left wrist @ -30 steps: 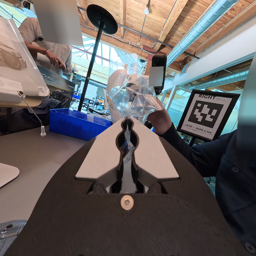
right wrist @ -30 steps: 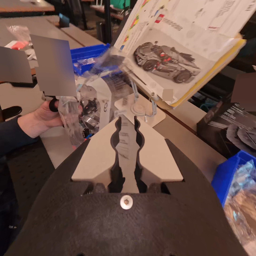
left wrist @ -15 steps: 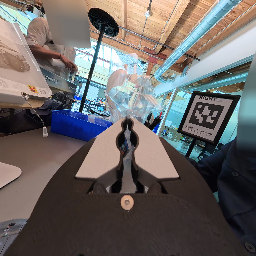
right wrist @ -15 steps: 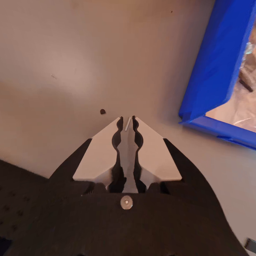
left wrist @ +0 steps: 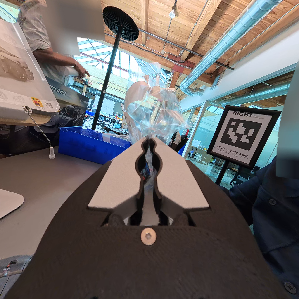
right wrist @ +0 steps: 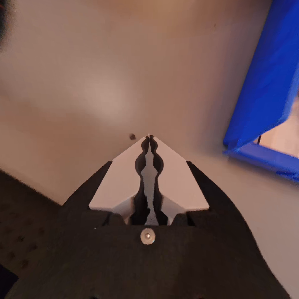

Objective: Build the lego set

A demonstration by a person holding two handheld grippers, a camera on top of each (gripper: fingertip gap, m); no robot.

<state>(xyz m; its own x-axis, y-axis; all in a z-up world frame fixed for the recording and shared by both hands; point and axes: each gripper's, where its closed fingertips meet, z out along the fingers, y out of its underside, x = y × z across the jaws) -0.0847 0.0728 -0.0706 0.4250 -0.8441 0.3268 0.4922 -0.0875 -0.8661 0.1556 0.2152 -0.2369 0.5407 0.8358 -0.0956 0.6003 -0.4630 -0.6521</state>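
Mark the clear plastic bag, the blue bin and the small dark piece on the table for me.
clear plastic bag [left wrist: 152,113], left wrist view, crumpled upper part above the fingertips.
blue bin [left wrist: 90,148], left wrist view, front wall.
small dark piece [right wrist: 132,136], right wrist view, its middle, just left of the fingertips.
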